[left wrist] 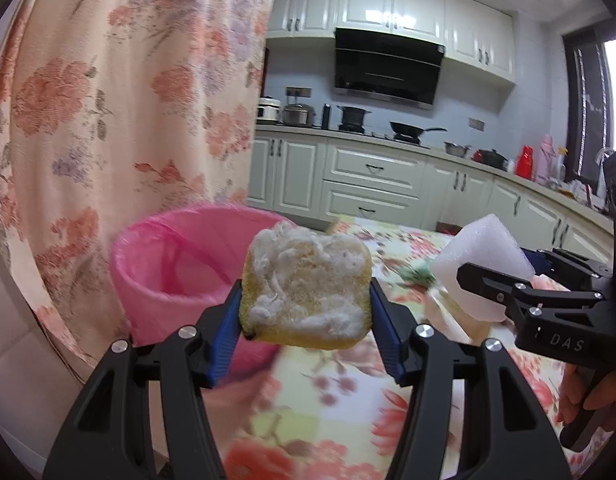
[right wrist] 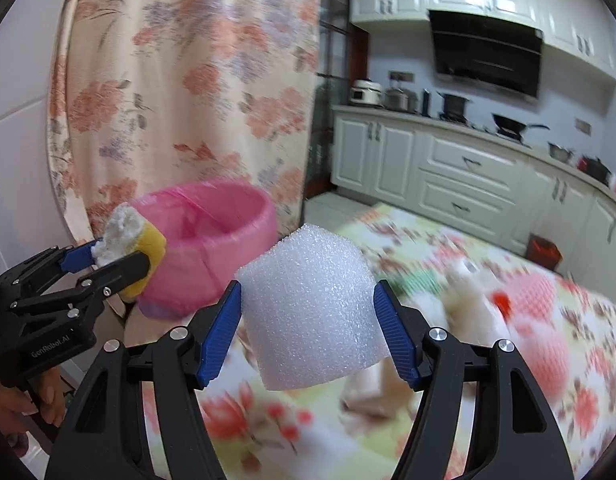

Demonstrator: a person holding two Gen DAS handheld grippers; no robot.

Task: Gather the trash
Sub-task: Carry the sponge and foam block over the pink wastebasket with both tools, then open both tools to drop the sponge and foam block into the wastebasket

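My left gripper [left wrist: 306, 300] is shut on a yellow sponge block with a white fuzzy face [left wrist: 308, 280], held above the table edge. Just behind it and to the left stands a pink bin lined with a pink bag [left wrist: 176, 276]. My right gripper [right wrist: 308, 300] is shut on a white foam chunk [right wrist: 311, 308], also lifted off the table. In the right wrist view the left gripper [right wrist: 120, 256] and its sponge [right wrist: 148, 246] hang right beside the bin's rim [right wrist: 212, 236]. In the left wrist view the right gripper [left wrist: 495, 268] with the foam [left wrist: 483, 256] is at the right.
A floral tablecloth [right wrist: 427, 240] covers the table, with blurred white scraps and a red-capped item [right wrist: 499, 300] lying on it. A flowered curtain [left wrist: 128, 100] hangs behind the bin. Kitchen cabinets and a stove [left wrist: 387, 160] stand far behind. A person's hand [right wrist: 24, 400] grips the left handle.
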